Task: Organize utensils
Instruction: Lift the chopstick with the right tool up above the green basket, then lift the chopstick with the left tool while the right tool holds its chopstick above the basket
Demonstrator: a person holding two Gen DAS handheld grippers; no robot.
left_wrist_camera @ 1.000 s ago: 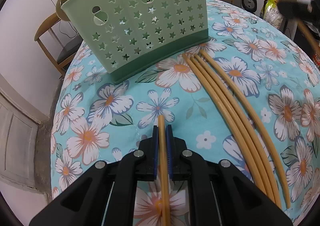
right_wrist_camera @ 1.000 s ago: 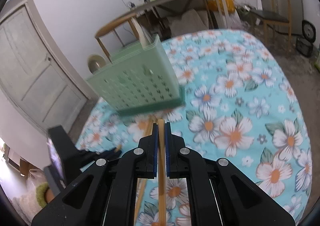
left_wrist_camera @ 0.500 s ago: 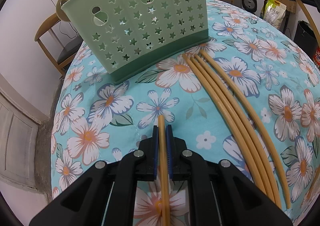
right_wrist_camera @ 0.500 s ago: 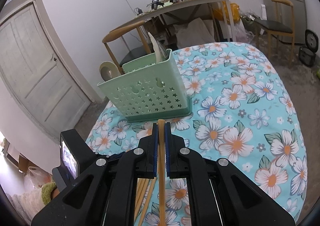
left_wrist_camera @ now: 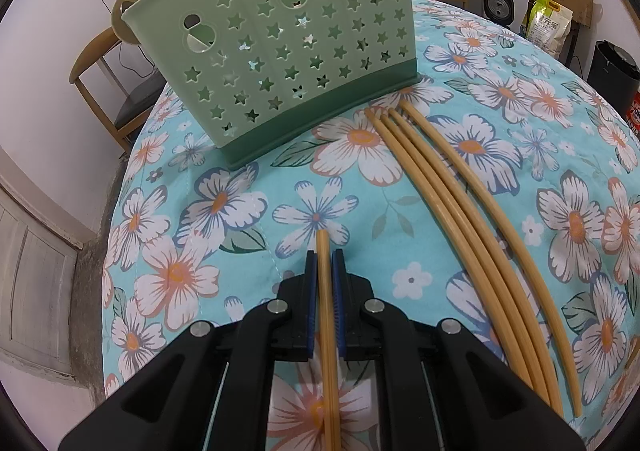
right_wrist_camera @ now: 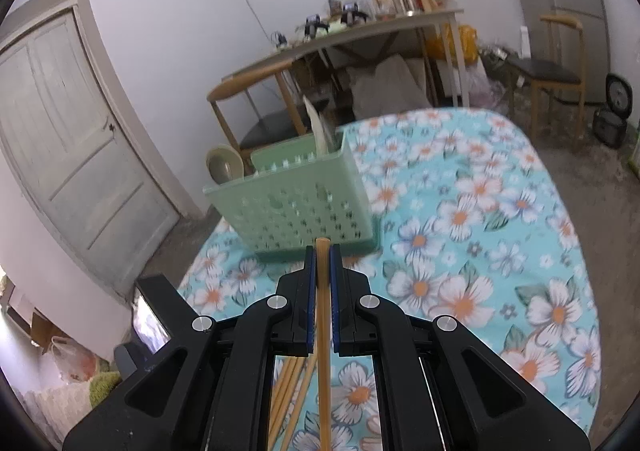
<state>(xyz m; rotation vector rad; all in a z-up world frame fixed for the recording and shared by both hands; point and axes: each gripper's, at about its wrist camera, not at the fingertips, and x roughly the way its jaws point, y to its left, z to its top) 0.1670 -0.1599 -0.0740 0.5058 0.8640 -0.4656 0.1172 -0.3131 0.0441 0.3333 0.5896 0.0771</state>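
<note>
One chopstick (left_wrist_camera: 325, 291) is clamped between the closed fingers of the left gripper (left_wrist_camera: 324, 263); its rear end is cut off by the frame. Another chopstick (right_wrist_camera: 322, 291) is pinched by the right gripper (right_wrist_camera: 322, 257). Four loose chopsticks (left_wrist_camera: 460, 219) lie on the floral tabletop (left_wrist_camera: 248, 211), touching the green basket (left_wrist_camera: 288, 51), whose contents are mostly hidden.

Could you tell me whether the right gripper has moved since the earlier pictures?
Yes. The right gripper has risen: the green basket now sits lower in its view, its inside showing.
</note>
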